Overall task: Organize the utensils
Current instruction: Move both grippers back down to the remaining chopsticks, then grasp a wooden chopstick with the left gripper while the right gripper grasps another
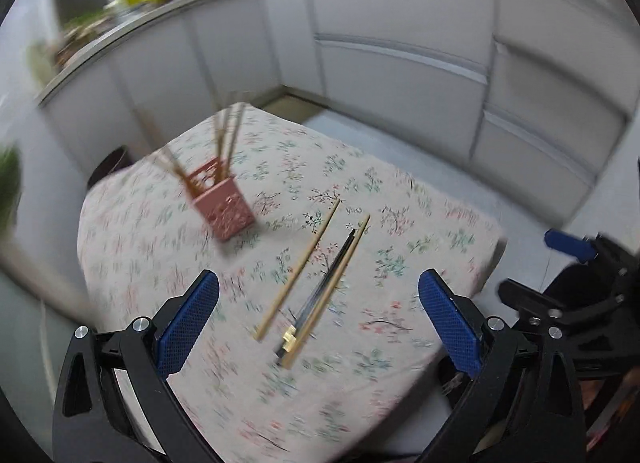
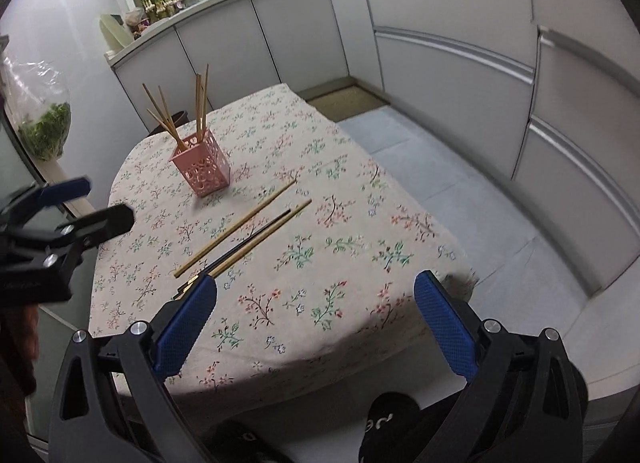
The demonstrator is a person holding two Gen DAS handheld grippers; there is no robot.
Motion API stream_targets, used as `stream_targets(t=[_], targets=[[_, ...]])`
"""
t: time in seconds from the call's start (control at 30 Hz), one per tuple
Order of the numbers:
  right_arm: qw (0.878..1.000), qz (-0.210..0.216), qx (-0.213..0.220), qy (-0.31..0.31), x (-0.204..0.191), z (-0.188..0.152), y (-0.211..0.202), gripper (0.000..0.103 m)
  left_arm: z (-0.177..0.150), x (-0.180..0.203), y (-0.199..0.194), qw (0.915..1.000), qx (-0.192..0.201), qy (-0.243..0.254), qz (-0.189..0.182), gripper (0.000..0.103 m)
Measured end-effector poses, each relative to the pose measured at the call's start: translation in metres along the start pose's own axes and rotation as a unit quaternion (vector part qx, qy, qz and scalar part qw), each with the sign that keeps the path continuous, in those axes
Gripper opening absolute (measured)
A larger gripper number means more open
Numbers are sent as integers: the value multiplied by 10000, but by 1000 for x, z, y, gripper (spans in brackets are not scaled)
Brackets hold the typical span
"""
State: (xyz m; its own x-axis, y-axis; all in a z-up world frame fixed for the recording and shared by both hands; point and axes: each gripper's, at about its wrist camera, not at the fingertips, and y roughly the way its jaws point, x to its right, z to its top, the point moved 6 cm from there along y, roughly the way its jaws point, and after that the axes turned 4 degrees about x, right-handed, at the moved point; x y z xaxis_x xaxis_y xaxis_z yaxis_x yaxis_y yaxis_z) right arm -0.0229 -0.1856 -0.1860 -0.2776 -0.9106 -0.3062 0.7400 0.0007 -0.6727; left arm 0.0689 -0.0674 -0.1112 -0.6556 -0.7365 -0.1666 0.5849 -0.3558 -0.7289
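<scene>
Jaws wide; chopsticks [image 2: 240, 229] diagonally flat.

A pink perforated square holder [image 2: 201, 168] stands upright on the table, with several wooden chopsticks [image 2: 200, 105] leaning out of it. Nearer, three loose chopsticks lie flat and roughly parallel: one wooden chopstick [image 2: 236, 227] apart, then a black chopstick [image 2: 246, 242] touching another wooden one [image 2: 262, 238].

1. A holder [image 2: 201, 167] stands on the table [image 2: 360, 263] toward its far left, with several chopsticks [image 2: 200, 103] upright in it (they lean apart).
2. Nearer, at mid-table, three loose chopsticks [image 2: 244, 239] lie side by side.
3. Cabinets [image 2: 440, 75] run behind and right of the table.
</scene>
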Motion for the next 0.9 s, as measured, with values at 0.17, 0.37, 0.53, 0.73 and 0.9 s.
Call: stream_targets(t=[0.17, 0.37, 0.53, 0.73, 0.9], targets=[[9997, 0, -188, 183, 12, -2, 14, 96, 21, 1, 56, 9934, -760, 283, -806, 96], [9985, -98, -344, 425, 32, 5, 36, 96, 40, 19, 139, 9824, -1507, 713, -841, 88], [9968, -183, -446, 635, 46, 15, 57, 96, 38, 19, 220, 9677, -2302, 494, -896, 60], [9954, -198, -534, 776, 50, 26, 79, 96, 27, 2, 272, 9513, -2843, 101, -1189, 31], [9943, -228, -586, 863, 55, 32, 91, 96, 24, -2, 282, 9511, -2824, 190, -1237, 32]])
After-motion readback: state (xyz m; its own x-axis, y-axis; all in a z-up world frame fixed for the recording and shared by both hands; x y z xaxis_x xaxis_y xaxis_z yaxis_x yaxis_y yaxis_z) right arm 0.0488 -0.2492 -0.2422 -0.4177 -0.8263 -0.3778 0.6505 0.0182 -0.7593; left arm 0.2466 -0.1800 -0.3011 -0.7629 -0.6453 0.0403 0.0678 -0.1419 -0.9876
